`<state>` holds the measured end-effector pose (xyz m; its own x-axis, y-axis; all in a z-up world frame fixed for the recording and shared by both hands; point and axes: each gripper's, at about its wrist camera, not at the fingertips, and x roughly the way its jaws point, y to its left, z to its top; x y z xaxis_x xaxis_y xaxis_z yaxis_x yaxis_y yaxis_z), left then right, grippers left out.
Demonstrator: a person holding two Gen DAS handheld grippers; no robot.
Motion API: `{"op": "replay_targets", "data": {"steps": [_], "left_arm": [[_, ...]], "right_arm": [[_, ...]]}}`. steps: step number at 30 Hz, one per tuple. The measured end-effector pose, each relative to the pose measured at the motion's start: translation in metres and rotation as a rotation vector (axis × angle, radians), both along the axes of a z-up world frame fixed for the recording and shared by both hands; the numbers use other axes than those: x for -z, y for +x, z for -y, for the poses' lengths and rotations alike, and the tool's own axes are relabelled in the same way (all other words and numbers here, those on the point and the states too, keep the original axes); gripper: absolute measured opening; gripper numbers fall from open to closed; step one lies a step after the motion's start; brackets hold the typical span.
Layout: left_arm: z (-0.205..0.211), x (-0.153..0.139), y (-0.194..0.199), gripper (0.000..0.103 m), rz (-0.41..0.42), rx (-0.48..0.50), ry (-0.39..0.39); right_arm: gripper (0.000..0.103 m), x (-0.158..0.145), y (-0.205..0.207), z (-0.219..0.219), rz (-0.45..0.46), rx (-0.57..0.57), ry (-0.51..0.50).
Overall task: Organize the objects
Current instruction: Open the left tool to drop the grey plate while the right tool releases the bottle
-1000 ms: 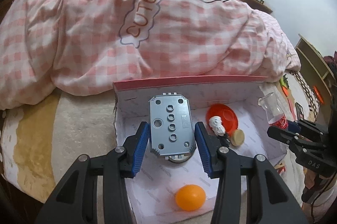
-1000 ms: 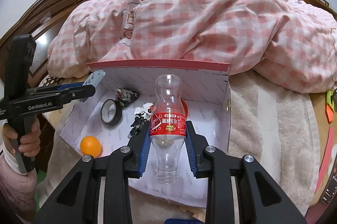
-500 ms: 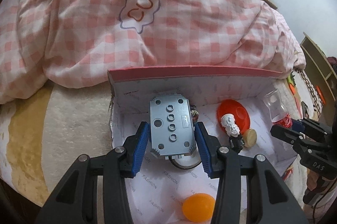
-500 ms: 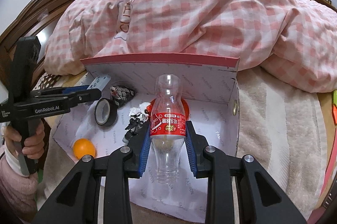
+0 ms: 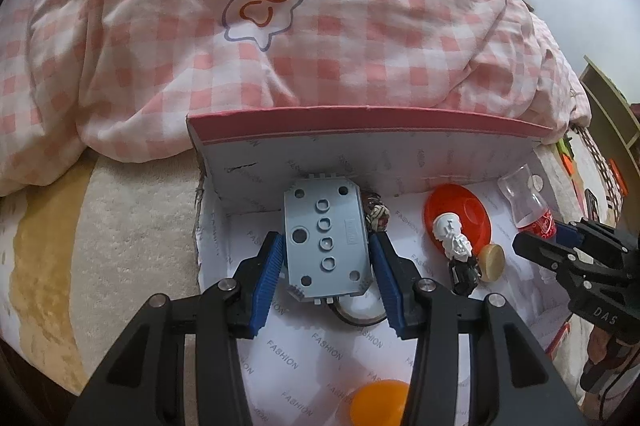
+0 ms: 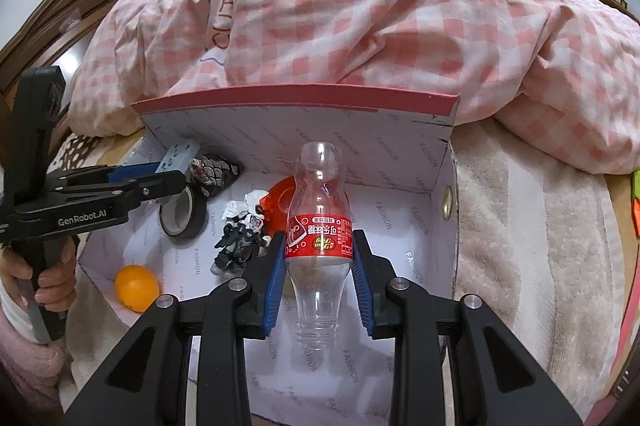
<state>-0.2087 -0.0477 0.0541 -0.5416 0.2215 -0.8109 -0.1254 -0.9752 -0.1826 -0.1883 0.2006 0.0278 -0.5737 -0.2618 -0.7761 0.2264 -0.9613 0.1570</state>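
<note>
**Two loads held over the open box, both still to be set down**

Under everything, a bed: pink checked duvet (image 5: 304,37) heaped behind, beige blanket (image 5: 120,226) in front. On the blanket, an open cardboard box (image 5: 360,115) with a red-edged back wall and a white lining printed FASHION.

Inside the box, largest first: a red dish (image 5: 468,203) near the back wall toward the right corner; a roll of tape (image 6: 182,216) standing on edge near the left side; a black-and-white figurine (image 6: 240,240) lying against the dish's front edge; a small patterned bundle (image 6: 216,169) at the back left; an orange ball (image 6: 136,288) by the front-left edge; a round wooden cap (image 5: 492,262) just beside the figurine.

Left gripper (image 5: 326,266): clamped on a grey perforated plate (image 5: 324,242), long axis running straight out along the fingers, toward the back-left corner of the box. Roll of tape directly beneath; contact between plate and lining not discernible.

Right gripper (image 6: 318,272): closed around a clear plastic bottle (image 6: 318,238) at its red label, neck end toward the camera, base toward the back wall, over the right half of the box.

Likely next: release of each load, plate from the left hand at the back left, bottle from the right hand into the bare lining by the right wall.
</note>
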Motion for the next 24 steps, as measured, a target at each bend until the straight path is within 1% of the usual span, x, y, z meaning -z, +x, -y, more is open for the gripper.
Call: {"op": "replay_targets", "data": {"steps": [2,5,8,10,18,24], "left_arm": [[-0.001,0.001,-0.002,0.048,-0.001,0.002,-0.013],[-0.008,0.000,-0.002,0.054,-0.022,-0.003,-0.078],[-0.014,-0.002,0.000,0.054,-0.041,-0.001,-0.120],[-0.016,-0.002,0.003,0.054,-0.044,0.004,-0.127],[-0.020,-0.008,0.014,0.054,-0.046,0.001,-0.114],[-0.025,-0.016,0.044,0.054,-0.059,-0.022,-0.057]], "right_arm": [[0.032,0.001,0.000,0.000,0.004,-0.008,-0.016],[0.033,0.001,0.001,0.002,0.006,-0.014,-0.009],[0.038,0.000,0.005,0.007,-0.008,-0.021,0.021],[0.039,-0.002,0.008,0.007,-0.013,-0.021,0.019],[0.040,-0.016,0.022,0.005,-0.044,-0.017,0.009],[0.040,-0.028,0.045,0.001,-0.070,-0.023,-0.006]]}}
